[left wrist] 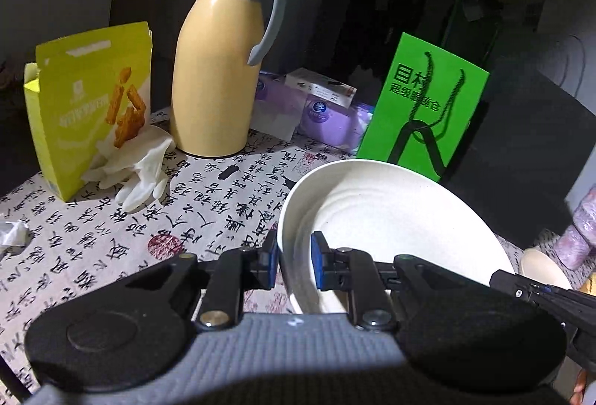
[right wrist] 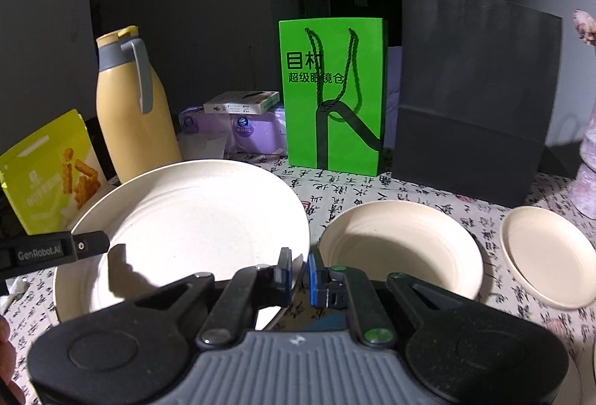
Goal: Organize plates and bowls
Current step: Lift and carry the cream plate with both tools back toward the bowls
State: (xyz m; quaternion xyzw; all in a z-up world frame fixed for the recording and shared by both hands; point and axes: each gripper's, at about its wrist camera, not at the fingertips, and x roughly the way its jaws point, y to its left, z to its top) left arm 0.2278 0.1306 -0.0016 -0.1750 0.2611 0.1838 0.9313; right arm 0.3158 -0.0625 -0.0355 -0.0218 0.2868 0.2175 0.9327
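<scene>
On the left of the surface [left wrist: 93, 237] stand a yellow snack box [left wrist: 89, 99], a white glove [left wrist: 138, 170] and a tan jug [left wrist: 219, 69], with a green bag [right wrist: 331, 95] and a dark bag [right wrist: 476, 99] further right.

The big plate [right wrist: 193, 218] hangs between both claws, tilted and lifted off the cloth. The left claw [left wrist: 294, 259] is closed tight on its left rim, one blue pad outside the wall and one inside. The right claw [right wrist: 300, 272] is pinched nearly shut on the opposite rim.

Right of it, a medium plate [right wrist: 402, 248] lies flat on the surface, and a small plate [right wrist: 547, 256] lies well apart at the far right.

The big plate looks stiff, light and smooth, probably plastic or pressed fibre. Its thin rim is the only place to grip, so it could slip or swing if either claw loosens. Holding opposite edges keeps it steady.
</scene>
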